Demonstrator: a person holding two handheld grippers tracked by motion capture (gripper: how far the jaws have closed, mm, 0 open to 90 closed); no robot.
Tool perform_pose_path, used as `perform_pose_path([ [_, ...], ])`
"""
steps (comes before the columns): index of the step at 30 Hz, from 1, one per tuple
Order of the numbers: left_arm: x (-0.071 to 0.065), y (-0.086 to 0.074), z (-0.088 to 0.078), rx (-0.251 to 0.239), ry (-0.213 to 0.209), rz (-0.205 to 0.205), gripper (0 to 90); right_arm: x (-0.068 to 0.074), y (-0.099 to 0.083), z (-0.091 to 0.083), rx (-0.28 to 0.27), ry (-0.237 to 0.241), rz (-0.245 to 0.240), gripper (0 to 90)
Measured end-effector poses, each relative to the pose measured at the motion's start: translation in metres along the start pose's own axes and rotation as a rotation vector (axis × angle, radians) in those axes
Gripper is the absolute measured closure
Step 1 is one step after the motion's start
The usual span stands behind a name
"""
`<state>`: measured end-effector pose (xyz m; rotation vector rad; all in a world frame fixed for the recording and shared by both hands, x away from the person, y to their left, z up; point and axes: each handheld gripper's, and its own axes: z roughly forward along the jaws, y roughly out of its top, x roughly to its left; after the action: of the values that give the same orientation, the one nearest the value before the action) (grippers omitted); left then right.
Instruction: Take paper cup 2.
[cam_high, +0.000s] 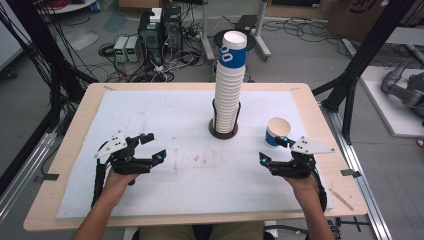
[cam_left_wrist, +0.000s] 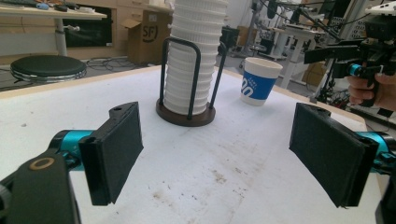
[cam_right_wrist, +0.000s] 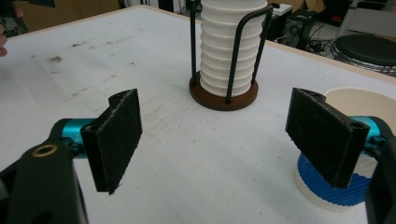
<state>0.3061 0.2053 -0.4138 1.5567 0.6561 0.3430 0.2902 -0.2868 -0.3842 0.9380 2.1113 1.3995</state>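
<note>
A cluttered lab of cables and computer cases surrounds a wooden table (cam_high: 70, 150) covered by a stained white mat (cam_high: 190, 165), where a person works a hand-held gripper in each hand. At centre stands a tall stack of white cups (cam_high: 230, 85), topped by one with a blue band, kept upright in a dark wire holder (cam_high: 223, 131). A single blue-and-white cup (cam_high: 276, 131) stands upright and apart from the stack, just beyond the outer finger of the right gripper (cam_high: 273, 149); in the right gripper view that cup (cam_right_wrist: 343, 186) sits behind and outside the right-hand pad (cam_right_wrist: 322, 135), not between the two. That gripper's jaws stand wide with nothing in them. The left gripper (cam_high: 153, 146) rests low over the mat, jaws likewise wide and empty, the holder well ahead of its fingers. The loose cup appears to be the work in hand, with no grasp yet made. A likely next move is to shift the right gripper sideways until the cup stands between the pads, then close gently so the paper wall does not crush.
</note>
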Motion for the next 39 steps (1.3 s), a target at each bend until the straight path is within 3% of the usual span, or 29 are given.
perform_pose_path([
  [18, -0.003, 0.006, 0.007, 0.006, 0.000, 0.012, 17.0, -0.003, -0.003, -0.001, -0.003, 0.014, -0.002, 18.9],
  [24, -0.002, 0.016, 0.011, -0.008, 0.001, 0.010, 17.0, -0.004, -0.004, -0.005, -0.010, 0.014, 0.009, 18.9],
  [33, -0.004, 0.011, 0.013, 0.011, -0.008, 0.013, 17.0, -0.003, -0.001, -0.002, -0.015, 0.038, 0.025, 18.9],
  [39, 0.000, 0.030, 0.019, -0.008, -0.019, 0.011, 17.0, -0.003, -0.002, -0.001, -0.002, 0.037, 0.023, 18.9],
])
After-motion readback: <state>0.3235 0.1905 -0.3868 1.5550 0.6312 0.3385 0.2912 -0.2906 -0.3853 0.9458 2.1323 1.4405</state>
